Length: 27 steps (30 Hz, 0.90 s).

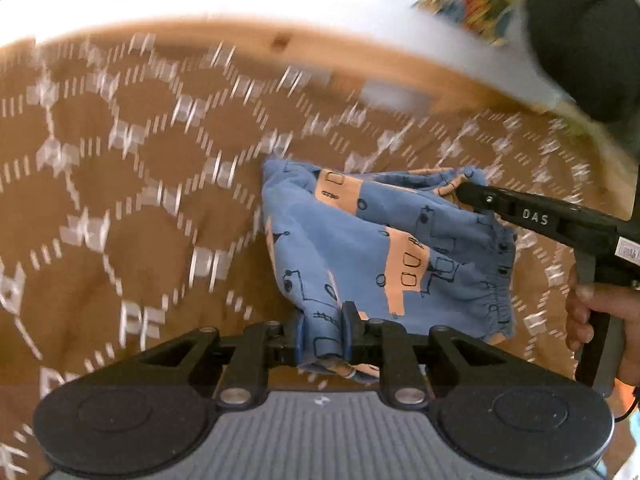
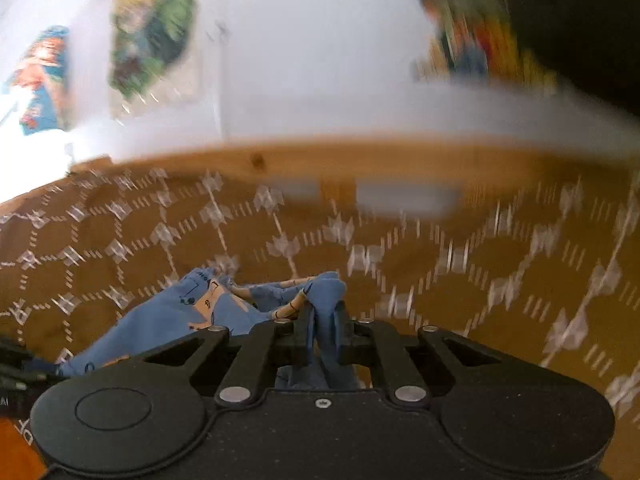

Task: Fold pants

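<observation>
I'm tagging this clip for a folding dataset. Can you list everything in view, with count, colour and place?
pants: one pair, blue with peach patches and dark line drawings, bunched on the bedspread, held at two ends.
bedspread: one, brown with a white hexagon pattern, under the pants.
wooden board: one, light brown, along the far edge of the bedspread.
wall: white, behind the board.
pictures: several, multicoloured, blurred, on the wall.
left gripper: black, shut on the pants.
right gripper: black, shut on the pants.
hand: one visible, holding the right gripper's handle.

Brown patterned bedspread (image 1: 120,184), wooden bed frame (image 2: 360,160), colourful wall pictures (image 2: 152,28).
</observation>
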Motion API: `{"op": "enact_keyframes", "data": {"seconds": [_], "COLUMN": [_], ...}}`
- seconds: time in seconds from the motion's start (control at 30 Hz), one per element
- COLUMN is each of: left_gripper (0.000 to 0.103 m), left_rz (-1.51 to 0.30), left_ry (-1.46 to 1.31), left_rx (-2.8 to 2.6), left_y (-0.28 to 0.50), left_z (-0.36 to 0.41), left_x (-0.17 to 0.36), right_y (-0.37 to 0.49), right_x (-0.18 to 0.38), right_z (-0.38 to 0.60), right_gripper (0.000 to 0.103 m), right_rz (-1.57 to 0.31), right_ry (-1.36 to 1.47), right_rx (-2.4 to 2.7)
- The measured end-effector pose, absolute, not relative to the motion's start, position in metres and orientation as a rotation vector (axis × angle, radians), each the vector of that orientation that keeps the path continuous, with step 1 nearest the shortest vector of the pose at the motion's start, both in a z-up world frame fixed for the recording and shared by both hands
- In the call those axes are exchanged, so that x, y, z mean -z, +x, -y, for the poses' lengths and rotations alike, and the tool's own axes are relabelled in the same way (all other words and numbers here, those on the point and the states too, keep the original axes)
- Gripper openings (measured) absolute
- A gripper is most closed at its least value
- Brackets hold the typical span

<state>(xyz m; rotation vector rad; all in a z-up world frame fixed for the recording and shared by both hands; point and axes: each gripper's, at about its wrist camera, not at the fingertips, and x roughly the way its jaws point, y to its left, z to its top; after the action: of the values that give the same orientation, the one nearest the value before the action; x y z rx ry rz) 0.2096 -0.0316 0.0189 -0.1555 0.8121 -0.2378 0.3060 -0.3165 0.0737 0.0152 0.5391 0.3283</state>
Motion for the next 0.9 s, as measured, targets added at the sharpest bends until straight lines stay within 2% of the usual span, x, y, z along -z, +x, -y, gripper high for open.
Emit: {"op": "enact_keyframes", "data": {"seconds": [0.1,0.13,0.17,0.23,0.3,0.37,0.43,0.5,0.57,0.63,0.73,0.83,0.9], "left_gripper": [0.026,0.031,0.035,0.049,0.055,0.059,0.063,0.067,0.068,0.077,0.094,0.101,0.101], "left_rz": [-0.875,-0.862,-0.847,-0.833,-0.834,-0.858,-0.873,-0.868,-0.867,-0.862,-0.838,-0.817,-0.810], "left_ry": [-0.178,-0.172,-0.158,-0.138,-0.142,-0.143,-0.128,-0.119,-0.117,-0.123,-0.146,-0.197,-0.221], "left_rx": [0.215,0.219,0.216,0.199,0.191,0.180,0.161,0.151,0.142,0.127,0.091,0.097,0.096], "left_y": [0.210,0.207,0.203,0.198,0.193,0.193,0.193,0.192,0.190,0.185,0.175,0.164,0.159], "left_z": [0.023,0.021,0.020,0.019,0.019,0.021,0.022,0.022,0.021,0.019,0.016,0.014,0.015], "left_x": [0.003,0.003,0.002,0.001,0.001,0.006,0.010,0.012,0.011,0.008,0.002,-0.003,-0.007], "right_y": [0.305,0.299,0.292,0.275,0.265,0.262,0.266,0.275,0.280,0.274,0.253,0.224,0.203], "right_x": [-0.065,-0.068,-0.073,-0.079,-0.080,-0.073,-0.062,-0.051,-0.050,-0.057,-0.072,-0.082,-0.088], "right_z": [0.326,0.332,0.336,0.333,0.326,0.316,0.308,0.309,0.314,0.317,0.324,0.331,0.332], "right_gripper": [0.027,0.043,0.063,0.074,0.074,0.081,0.084,0.085,0.092,0.093,0.102,0.102,0.102], "right_rz": [-0.532,-0.498,-0.456,-0.392,-0.369,-0.376,-0.422,-0.463,-0.468,-0.441,-0.370,-0.348,-0.340], "right_ry": [0.088,0.134,0.156,0.116,0.040,-0.057,-0.145,-0.159,-0.138,-0.140,-0.161,-0.160,-0.148], "right_rx": [-0.304,-0.320,-0.324,-0.317,-0.322,-0.287,-0.183,-0.114,-0.093,-0.096,-0.120,-0.148,-0.166]}}
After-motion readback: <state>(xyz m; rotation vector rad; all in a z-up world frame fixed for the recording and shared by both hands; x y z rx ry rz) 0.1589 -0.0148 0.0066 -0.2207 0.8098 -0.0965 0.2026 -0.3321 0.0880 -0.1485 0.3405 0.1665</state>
